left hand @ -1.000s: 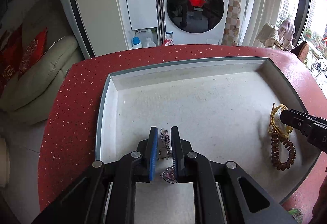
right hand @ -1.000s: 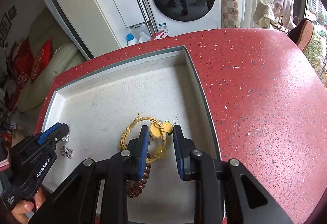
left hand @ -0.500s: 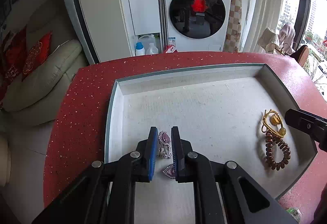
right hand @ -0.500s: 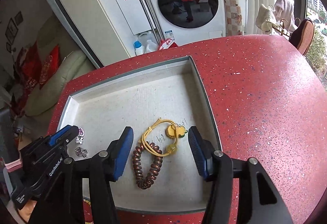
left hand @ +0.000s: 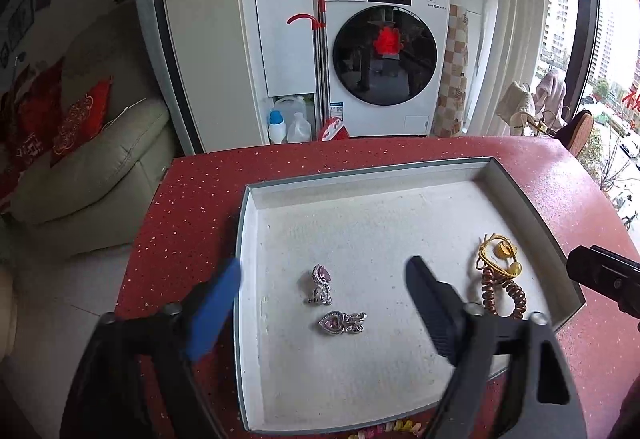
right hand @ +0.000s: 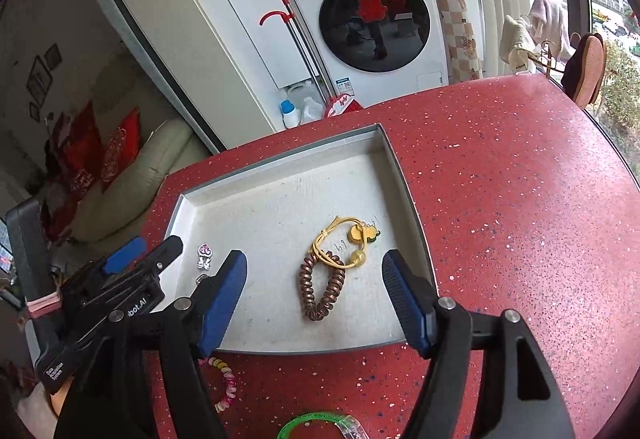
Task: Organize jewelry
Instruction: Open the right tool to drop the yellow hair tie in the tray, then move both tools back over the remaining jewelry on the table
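Left wrist view: left gripper jaws spread wide, holding nothing, touching nothing. Two silver earrings with pink heart stones lie on the tray floor between and just ahead of the fingers: upper earring roughly upright along the view axis, lower earring lying sideways just below it, the two close but apart. Tray is a shallow white box with a grey rim, sitting on a red speckled countertop. At tray right side, a yellow cord bracelet with a gold bead overlaps the top of a copper spiral hair tie. Tip of the right gripper pokes in at the right edge, over the tray's right rim. Right wrist view: right gripper jaws also wide apart, empty. Copper spiral hair tie lies between the fingers on the tray floor, clear of both pads; yellow cord bracelet sits at its far end, touching it, with a gold charm and a small dark green piece. Left gripper visible at left, over the tray's left edge; one earring just beside its tip, the second probably hidden behind the finger. On the countertop near side of the tray: a pastel bead bracelet and a green bangle, partly cut off by the frame.
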`<state>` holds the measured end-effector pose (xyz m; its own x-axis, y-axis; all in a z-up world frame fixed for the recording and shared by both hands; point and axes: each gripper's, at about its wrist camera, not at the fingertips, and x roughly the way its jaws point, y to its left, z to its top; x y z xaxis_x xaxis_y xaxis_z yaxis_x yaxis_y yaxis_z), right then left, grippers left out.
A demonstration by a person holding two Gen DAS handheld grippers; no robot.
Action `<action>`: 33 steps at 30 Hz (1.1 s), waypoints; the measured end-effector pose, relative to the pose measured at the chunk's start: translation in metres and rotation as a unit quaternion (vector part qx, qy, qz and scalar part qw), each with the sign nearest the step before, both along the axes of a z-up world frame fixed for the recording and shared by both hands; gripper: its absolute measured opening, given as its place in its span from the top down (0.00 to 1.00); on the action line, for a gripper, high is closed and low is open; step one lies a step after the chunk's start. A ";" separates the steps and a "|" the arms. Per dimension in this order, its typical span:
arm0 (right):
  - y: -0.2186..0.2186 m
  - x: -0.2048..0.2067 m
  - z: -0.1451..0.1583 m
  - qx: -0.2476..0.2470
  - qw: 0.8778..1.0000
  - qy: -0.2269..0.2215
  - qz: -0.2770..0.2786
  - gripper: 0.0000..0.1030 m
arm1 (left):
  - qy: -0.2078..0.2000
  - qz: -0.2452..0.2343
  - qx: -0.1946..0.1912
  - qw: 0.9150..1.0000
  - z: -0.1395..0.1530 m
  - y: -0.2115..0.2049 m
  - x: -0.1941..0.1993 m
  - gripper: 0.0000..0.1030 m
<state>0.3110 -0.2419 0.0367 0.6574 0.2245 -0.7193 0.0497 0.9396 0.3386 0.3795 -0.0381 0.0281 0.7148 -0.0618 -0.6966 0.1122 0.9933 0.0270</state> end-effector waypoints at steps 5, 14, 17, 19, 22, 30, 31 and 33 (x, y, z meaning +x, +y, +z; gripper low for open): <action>-0.002 -0.009 0.006 0.011 1.000 -0.005 0.001 0.22 | -0.020 -0.017 -0.002 1.000 0.014 0.000 -0.017 0.00; -0.001 -0.044 0.030 0.023 0.998 -0.052 0.004 0.00 | -0.006 -0.003 -0.047 0.999 0.028 0.027 -0.047 0.00; -0.005 -0.056 0.035 0.040 0.997 -0.061 0.005 0.00 | 0.022 0.000 -0.069 0.997 0.024 0.038 -0.055 0.00; -0.008 -0.061 0.038 0.052 0.997 -0.057 0.008 0.00 | 0.037 -0.004 -0.072 0.997 0.020 0.043 -0.063 0.00; -0.009 -0.070 0.038 0.051 0.998 -0.043 0.011 0.00 | 0.053 -0.011 -0.072 0.996 0.013 0.046 -0.078 0.00; 0.002 -0.106 0.027 -0.004 0.999 -0.012 0.034 0.00 | 0.076 -0.005 -0.061 0.995 -0.005 0.055 -0.127 0.00; 0.003 -0.111 0.022 -0.010 0.999 -0.005 0.036 0.00 | 0.082 -0.005 -0.064 0.995 -0.008 0.056 -0.135 0.00; 0.006 -0.121 0.012 -0.020 0.999 0.012 0.042 0.00 | 0.098 -0.004 -0.067 0.993 -0.015 0.058 -0.148 0.00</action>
